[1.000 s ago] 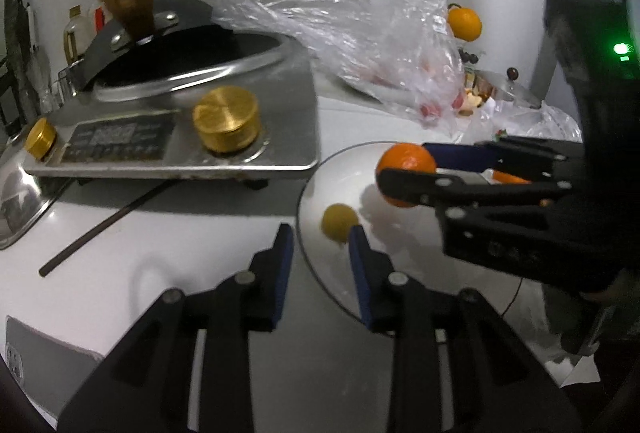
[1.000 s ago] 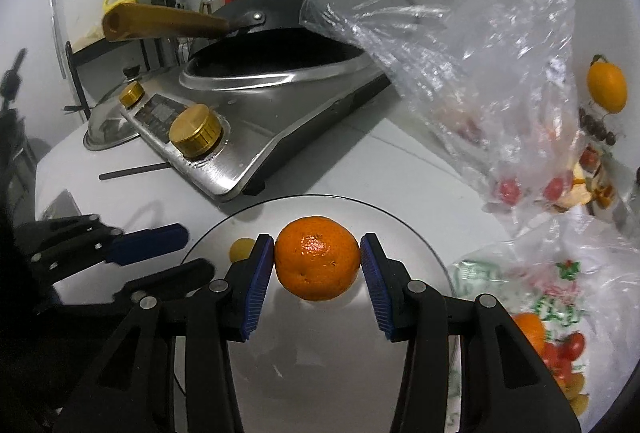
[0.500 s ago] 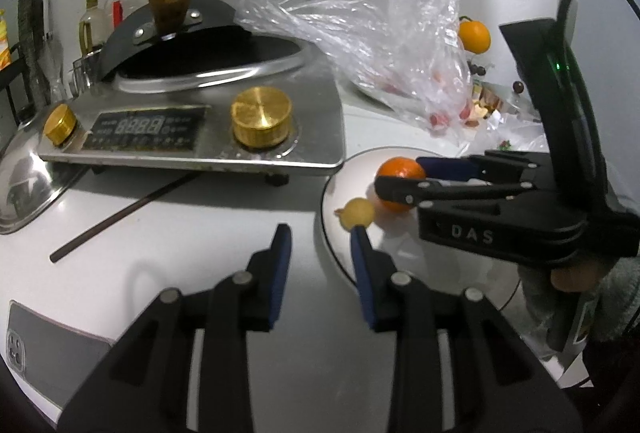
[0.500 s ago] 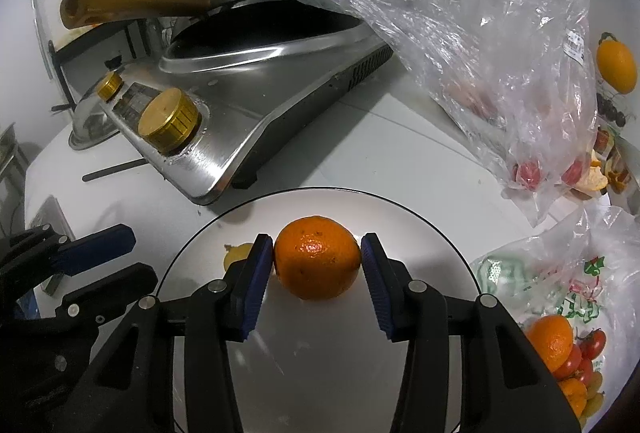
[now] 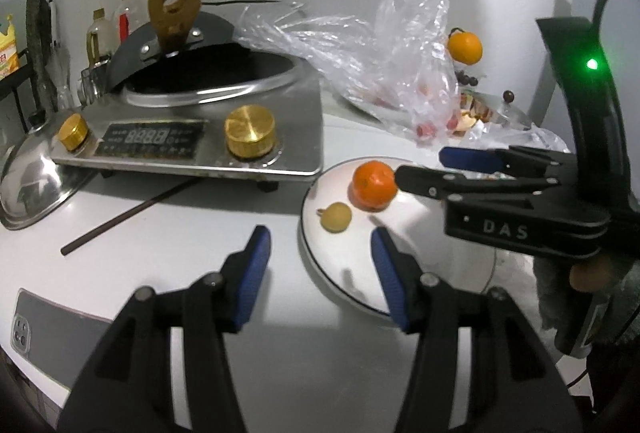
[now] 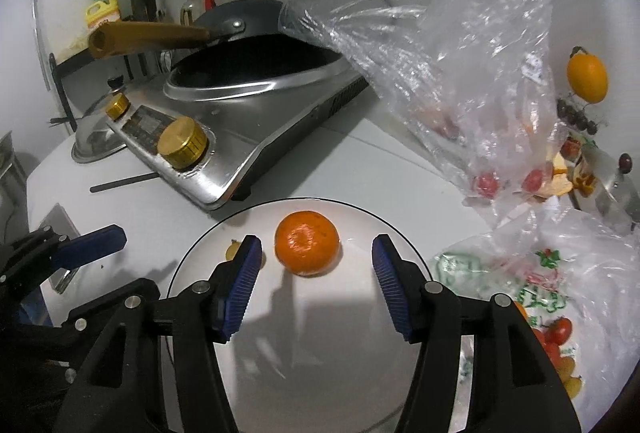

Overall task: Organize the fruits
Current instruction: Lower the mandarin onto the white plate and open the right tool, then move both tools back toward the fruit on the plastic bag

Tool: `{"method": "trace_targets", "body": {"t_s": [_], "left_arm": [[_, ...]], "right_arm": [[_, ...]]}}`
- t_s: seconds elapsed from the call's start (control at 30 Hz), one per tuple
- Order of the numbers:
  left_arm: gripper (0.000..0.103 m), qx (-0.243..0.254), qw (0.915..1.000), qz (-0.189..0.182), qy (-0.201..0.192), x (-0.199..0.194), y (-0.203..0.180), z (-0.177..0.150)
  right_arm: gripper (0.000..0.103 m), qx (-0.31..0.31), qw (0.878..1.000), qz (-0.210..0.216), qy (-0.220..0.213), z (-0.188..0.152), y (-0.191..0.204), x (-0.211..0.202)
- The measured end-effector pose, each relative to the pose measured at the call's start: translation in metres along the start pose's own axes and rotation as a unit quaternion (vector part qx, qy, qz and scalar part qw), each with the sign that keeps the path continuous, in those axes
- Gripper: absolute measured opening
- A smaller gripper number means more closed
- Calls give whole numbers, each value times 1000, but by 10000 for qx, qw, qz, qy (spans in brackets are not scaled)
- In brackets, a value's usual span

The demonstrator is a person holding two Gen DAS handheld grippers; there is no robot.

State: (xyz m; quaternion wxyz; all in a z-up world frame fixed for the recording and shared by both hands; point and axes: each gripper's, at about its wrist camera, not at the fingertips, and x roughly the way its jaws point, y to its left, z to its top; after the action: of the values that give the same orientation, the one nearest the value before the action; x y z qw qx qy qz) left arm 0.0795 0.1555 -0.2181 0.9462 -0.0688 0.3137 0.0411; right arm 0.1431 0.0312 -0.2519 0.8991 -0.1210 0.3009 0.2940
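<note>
A white plate (image 6: 320, 361) lies on the white counter. On it rest an orange (image 6: 307, 249) and a small yellow fruit (image 6: 231, 252), which my right gripper's left finger half hides. My right gripper (image 6: 316, 247) hovers over the plate with its jaws opening. The orange sits between the blue pads with a gap on each side. In the left wrist view the orange (image 5: 374, 185) and yellow fruit (image 5: 337, 217) lie on the plate (image 5: 348, 297), with the right gripper (image 5: 422, 165) just right of the orange. My left gripper (image 5: 320, 261) is opening over the plate's near-left rim, holding nothing.
A steel induction cooker (image 5: 192, 141) with a black wok (image 6: 256, 61) stands at the back left. A dark thin rod (image 5: 128, 213) and a metal lid (image 5: 32, 185) lie left of the plate. Clear plastic bags (image 6: 460, 73) with tomatoes and fruit crowd the right side. A phone (image 5: 24, 329) lies near the front-left edge.
The right gripper let go of the orange, which now rests on the plate, and its jaws spread. The left gripper's jaws widened too and it drew back from the yellow fruit.
</note>
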Motion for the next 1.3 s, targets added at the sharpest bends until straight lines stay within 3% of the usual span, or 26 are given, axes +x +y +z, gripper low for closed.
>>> {"method": "trace_targets", "body": {"t_s": [0.7,1.3], "left_arm": [[54,265,9994,-94,-176,-29,-57,-7],[57,608,9975,-326,-161,-35,-114,-11]], "right_arm": [[61,203,9989,-217,-360,-43,-28,-78],[61,614,9958,-456,-504,-79,-77,-115]]}}
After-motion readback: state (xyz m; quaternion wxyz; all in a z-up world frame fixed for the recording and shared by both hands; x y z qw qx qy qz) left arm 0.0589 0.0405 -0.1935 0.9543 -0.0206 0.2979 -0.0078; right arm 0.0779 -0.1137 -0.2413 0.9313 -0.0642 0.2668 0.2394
